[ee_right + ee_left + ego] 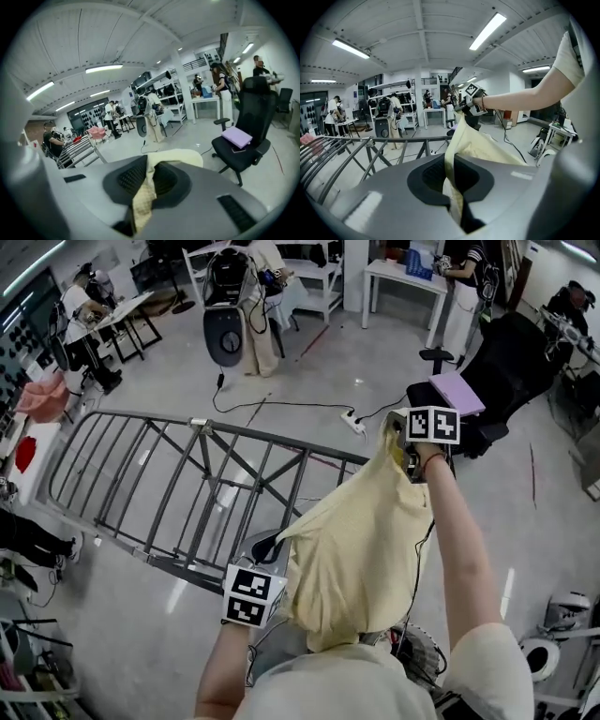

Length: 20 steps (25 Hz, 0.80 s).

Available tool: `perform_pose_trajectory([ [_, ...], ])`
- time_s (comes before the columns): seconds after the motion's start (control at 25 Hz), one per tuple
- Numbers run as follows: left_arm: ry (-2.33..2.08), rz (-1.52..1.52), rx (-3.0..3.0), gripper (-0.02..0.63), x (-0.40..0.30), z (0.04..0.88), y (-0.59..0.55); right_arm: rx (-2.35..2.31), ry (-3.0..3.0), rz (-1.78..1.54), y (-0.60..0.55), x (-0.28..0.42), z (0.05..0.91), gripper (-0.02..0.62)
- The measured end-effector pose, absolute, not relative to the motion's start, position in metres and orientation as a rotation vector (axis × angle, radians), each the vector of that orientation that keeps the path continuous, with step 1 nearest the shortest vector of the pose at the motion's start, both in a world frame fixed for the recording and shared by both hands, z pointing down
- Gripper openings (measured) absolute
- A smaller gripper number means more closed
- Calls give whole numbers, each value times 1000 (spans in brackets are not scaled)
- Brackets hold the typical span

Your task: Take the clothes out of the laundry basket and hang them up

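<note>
Both grippers' fingers [423, 178] pinch the yellow garment [356, 549] between them.

pale yellow garment [356, 549] | stretched, held aloft | above grey drying rack [169, 484]

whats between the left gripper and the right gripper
The pale yellow garment spans the gap from the left gripper to the right gripper, both clamped on it. The head view shows this.

office chair [511, 381]: black, purple pad [457, 392] on seat | power strip [353, 422]: on floor | white table [403, 277]: beyond
</note>
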<state>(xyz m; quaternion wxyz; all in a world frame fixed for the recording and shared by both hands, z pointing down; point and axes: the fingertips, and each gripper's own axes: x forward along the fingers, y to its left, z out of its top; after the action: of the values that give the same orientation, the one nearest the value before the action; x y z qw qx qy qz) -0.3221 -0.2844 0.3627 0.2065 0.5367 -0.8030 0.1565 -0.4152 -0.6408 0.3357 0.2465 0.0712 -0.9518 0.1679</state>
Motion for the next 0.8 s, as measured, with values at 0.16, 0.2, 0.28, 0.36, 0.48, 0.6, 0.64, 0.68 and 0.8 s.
perform_pose_trajectory([
  [0.16, -2253, 459, 1358, 15, -341, 382, -263, 53, -2555, 394, -601, -477, 353, 31],
  [0.2, -2255, 459, 1314, 15, -344, 389, -255, 12, -2547, 377, -589, -490, 359, 31],
  [0.28, -2255, 446, 1231, 15, -348, 402, -238, -62, -2533, 348, -564, -511, 369, 31],
  [0.36, -2249, 441, 1158, 15, -352, 411, -222, -116, -2516, 325, -542, -529, 376, 31],
  [0.48, -2254, 473, 1052, 15, -358, 417, -188, -185, -2484, 292, -499, -555, 380, 31],
  [0.6, -2265, 500, 949, 15, -365, 423, -146, -241, -2462, 276, -450, -580, 384, 30],
  [0.64, -2267, 496, 917, 15, -368, 425, -133, -258, -2457, 272, -434, -587, 384, 29],
  [0.68, -2267, 490, 888, 15, -370, 427, -121, -275, -2453, 267, -421, -592, 384, 31],
  [0.8, -2265, 491, 811, 15, -374, 436, -101, -325, -2439, 250, -397, -602, 386, 30],
])
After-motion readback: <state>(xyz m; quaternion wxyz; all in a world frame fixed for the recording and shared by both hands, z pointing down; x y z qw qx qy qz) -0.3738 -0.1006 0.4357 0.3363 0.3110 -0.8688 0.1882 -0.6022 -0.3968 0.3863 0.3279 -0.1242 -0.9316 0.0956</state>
